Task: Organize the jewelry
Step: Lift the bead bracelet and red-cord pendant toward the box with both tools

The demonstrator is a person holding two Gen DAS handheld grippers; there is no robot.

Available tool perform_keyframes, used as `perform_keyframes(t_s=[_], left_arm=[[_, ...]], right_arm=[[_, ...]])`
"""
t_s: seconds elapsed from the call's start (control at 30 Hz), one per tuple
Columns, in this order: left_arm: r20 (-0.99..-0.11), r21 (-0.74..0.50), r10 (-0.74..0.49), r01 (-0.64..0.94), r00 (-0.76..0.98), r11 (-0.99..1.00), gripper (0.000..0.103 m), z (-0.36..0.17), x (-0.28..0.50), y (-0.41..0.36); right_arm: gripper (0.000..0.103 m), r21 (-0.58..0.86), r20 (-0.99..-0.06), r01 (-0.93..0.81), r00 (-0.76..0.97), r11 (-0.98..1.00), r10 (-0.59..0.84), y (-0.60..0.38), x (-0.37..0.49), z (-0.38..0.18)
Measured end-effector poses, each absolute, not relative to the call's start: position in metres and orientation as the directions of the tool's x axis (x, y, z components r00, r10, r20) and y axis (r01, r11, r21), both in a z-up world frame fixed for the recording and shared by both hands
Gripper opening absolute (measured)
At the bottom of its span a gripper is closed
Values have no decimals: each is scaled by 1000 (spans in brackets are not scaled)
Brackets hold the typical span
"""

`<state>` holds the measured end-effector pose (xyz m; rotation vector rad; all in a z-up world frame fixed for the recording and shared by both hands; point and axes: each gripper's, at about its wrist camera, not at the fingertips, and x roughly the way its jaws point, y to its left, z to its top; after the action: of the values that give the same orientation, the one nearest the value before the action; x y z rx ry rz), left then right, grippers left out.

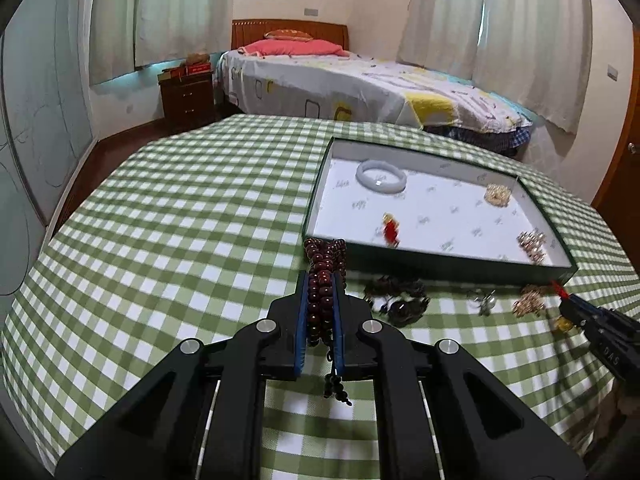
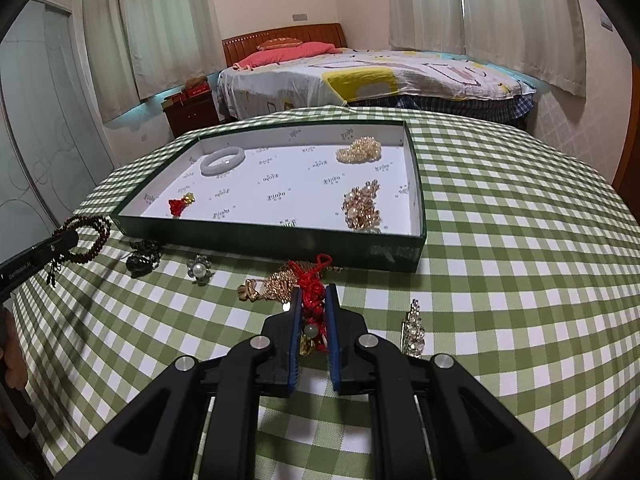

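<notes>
While both grippers carry a load, the likeliest trouble is a strand slipping or snagging on the way into the tray (image 2: pixel 416 184). Farthest left, the left gripper (image 1: pixel 322 280) is clenched on a dark red bead strand (image 1: pixel 326 264), bunched in several loops between the blue pads; loops poke out ahead of the fingertips and a tasselled tail dangles below, which I judge could catch on the tray's near wall, just ahead, as it is carried over. Next along on the green checked cloth (image 2: pixel 500 240) lie a dark beaded piece (image 2: pixel 142 260) and a small pearl flower brooch (image 2: pixel 199 269), both loose, just in front of the tray. Right of those, the right gripper (image 2: pixel 310 294) grasps a red knotted cord ornament (image 2: pixel 314 292) with a pale bead. It touches the gold chain pile (image 2: pixel 272 286), so lifting may drag that chain along. Farthest right, a crystal pin (image 2: pixel 414 330) lies apart.

Inside the white-lined, green-walled tray sit a pale bangle (image 2: pixel 223 160), a small red charm (image 2: pixel 179 205), a pearly cluster (image 2: pixel 359 151) and a gold-and-pearl cluster (image 2: pixel 361 204), well spaced.
</notes>
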<state>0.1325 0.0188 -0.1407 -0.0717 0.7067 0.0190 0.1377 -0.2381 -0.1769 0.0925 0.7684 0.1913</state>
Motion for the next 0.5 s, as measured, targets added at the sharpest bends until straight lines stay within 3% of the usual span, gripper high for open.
perform_keyframes(t_s=[0.5], left_arm=[[-554, -82, -99, 65, 827, 995, 11, -97, 183, -19]], right_arm=[[12, 135, -581, -140, 791, 981, 193, -241, 172, -125]])
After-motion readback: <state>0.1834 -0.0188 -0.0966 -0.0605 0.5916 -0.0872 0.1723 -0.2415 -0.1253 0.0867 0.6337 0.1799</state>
